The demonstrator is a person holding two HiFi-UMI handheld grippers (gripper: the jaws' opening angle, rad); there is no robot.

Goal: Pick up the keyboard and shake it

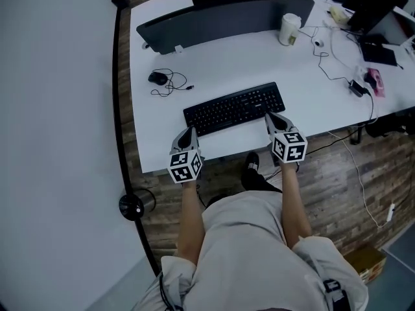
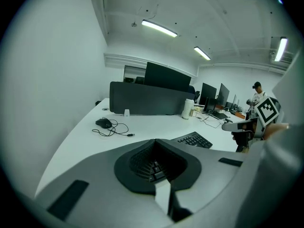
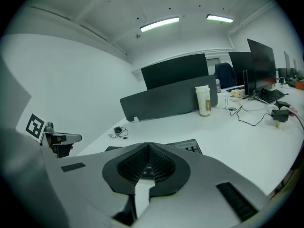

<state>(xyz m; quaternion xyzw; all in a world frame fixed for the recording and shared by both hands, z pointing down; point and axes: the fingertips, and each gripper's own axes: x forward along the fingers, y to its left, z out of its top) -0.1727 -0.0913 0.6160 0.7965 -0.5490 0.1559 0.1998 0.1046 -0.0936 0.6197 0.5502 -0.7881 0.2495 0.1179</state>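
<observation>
A black keyboard (image 1: 235, 107) lies flat on the white desk (image 1: 214, 63), slightly slanted. My left gripper (image 1: 190, 131) is shut, and its tips sit at the keyboard's near left corner. My right gripper (image 1: 270, 116) is shut too, with its tips at the near right corner. In the left gripper view the closed jaws (image 2: 155, 141) meet in a point, and the keyboard (image 2: 192, 139) runs off to the right behind them. The right gripper view shows the same closed tip (image 3: 148, 145) over the keyboard (image 3: 185, 146). I see nothing clamped between either pair of jaws.
A black mouse (image 1: 157, 78) with a loose coiled cable lies at the back left. A dark partition (image 1: 227, 18) and a white cup (image 1: 289, 29) stand behind the keyboard. Cables and a power adapter (image 1: 356, 86) lie to the right. The desk's front edge runs just under both grippers.
</observation>
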